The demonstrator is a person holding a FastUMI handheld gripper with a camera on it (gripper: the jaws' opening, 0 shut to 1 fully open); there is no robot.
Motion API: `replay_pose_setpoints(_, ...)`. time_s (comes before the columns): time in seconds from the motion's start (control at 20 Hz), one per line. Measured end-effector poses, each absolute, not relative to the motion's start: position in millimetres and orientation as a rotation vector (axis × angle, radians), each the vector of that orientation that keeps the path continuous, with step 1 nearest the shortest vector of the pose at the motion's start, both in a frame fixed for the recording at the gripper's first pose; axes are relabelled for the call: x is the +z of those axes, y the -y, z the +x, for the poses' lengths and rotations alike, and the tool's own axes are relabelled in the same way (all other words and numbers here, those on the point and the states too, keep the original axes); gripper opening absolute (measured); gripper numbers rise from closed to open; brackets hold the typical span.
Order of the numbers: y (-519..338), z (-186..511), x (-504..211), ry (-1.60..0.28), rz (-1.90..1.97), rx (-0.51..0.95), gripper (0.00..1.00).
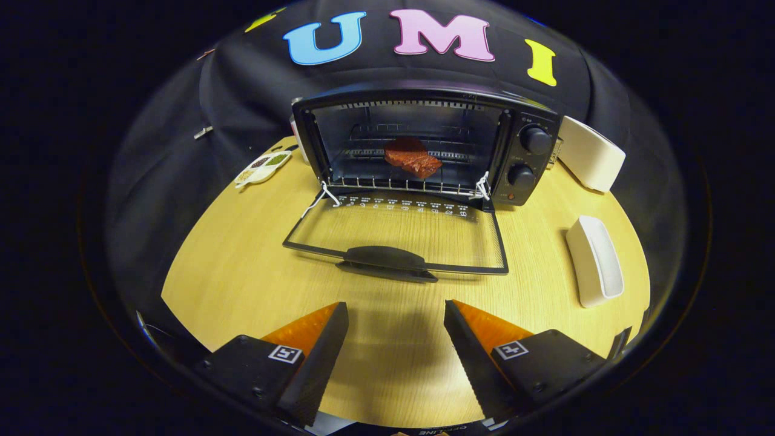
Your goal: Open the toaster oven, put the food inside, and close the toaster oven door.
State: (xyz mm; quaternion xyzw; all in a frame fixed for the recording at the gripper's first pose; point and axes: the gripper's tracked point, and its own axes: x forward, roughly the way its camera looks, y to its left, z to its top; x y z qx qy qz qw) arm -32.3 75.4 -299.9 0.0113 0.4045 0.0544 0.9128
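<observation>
The claw (396, 339) hangs released over a pale wood-grain bench (242, 272), its fingers spread wide with nothing between them. Just ahead of the fingers lies the toaster oven door (399, 233), folded flat onto the bench with its dark handle (387, 260) nearest the claw. Beyond it the toaster oven (424, 142) faces the claw with its long side running across, knobs to the right. A reddish piece of food (413, 157) sits on the rack inside. White dishes (596, 260) lie to the right, a compartment tray (263, 168) to the left, dark cloth behind.
</observation>
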Motion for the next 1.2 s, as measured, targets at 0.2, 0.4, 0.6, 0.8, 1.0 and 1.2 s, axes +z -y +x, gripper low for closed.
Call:
replay_pose_setpoints(0.2,-73,-25,-322,-0.837,-0.062,0.119,0.99)
replay_pose_setpoints(0.4,-66,-17,-331,-0.835,-0.080,0.101,0.98)
replay_pose_setpoints(0.6,-63,-4,-337,-0.849,-0.060,0.077,0.96)
replay_pose_setpoints(0.8,-70,8,-337,-0.847,-0.022,0.094,0.96)
replay_pose_setpoints(1.0,-72,11,-328,-0.804,-0.036,0.107,0.97)
replay_pose_setpoints(1.2,-77,10,-301,-0.730,-0.071,0.155,0.97)
